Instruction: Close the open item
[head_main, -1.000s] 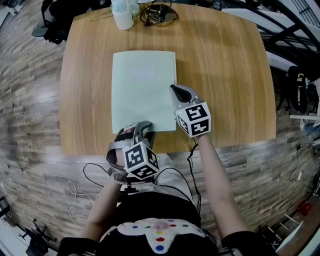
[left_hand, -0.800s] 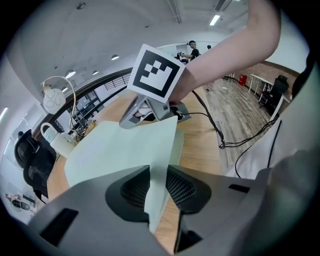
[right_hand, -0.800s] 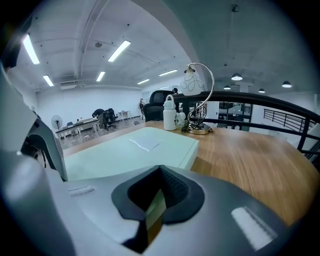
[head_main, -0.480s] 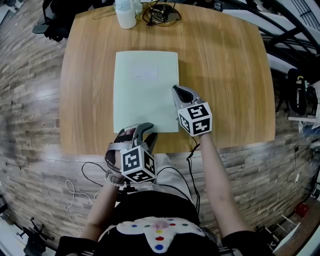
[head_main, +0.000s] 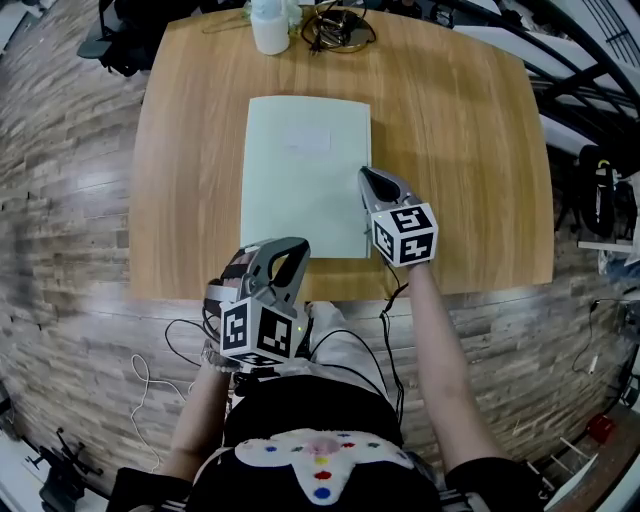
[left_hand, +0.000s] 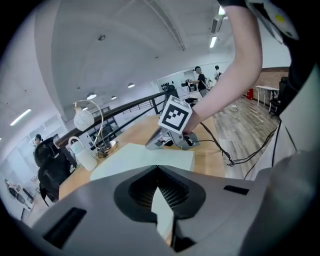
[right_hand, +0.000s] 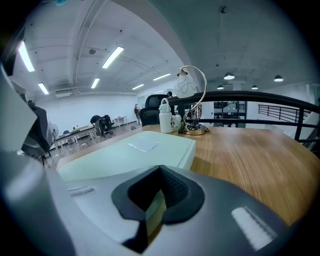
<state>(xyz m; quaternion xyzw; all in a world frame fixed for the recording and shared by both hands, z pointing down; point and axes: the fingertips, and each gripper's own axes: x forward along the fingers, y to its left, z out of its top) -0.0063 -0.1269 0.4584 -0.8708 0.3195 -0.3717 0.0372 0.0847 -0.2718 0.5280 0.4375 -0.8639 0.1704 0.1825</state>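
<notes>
A pale green book lies shut and flat on the wooden table, with a small white label on its cover. My right gripper is shut, its tip down at the book's right edge, nothing between the jaws; in the right gripper view the book spreads just ahead of it. My left gripper hovers above the table's near edge by the book's near left corner. Its jaws have just closed with nothing between them. The left gripper view shows the book and the right gripper beyond.
A white bottle and a lamp base with coiled cables stand at the table's far edge. Cables trail over the wooden floor near the person's legs. Office chairs and railings surround the table.
My left gripper has lifted off the book's near edge and its jaws have shut. The right gripper has kept its place at the book's right edge.
</notes>
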